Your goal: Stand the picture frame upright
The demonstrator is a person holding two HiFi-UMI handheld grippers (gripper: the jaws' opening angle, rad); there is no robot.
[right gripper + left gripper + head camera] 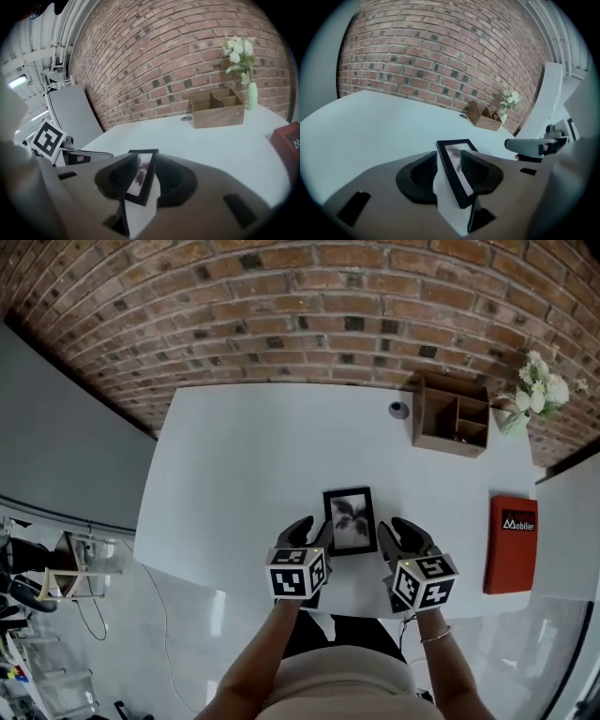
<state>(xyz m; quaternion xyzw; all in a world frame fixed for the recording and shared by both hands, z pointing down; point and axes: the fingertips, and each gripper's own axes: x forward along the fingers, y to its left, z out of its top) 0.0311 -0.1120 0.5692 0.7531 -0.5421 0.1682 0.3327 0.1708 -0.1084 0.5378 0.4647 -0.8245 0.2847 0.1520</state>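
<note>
A black picture frame (349,519) with a dark plant photo is on the white table (244,456) near its front edge, its face tilted up toward me. My left gripper (314,534) holds its left side and my right gripper (397,536) its right side. In the left gripper view the frame (451,174) runs edge-on between the ribbed pads (423,172) of the left gripper (449,171). The right gripper view shows the frame (140,180) wedged in the right gripper (143,176). A thin black strip (475,216) hangs under the frame.
A wooden organiser box (453,415) and a vase of white flowers (536,395) stand at the table's back right by the brick wall. A small round grey object (398,409) lies beside the box. A red box (512,545) lies at the right edge.
</note>
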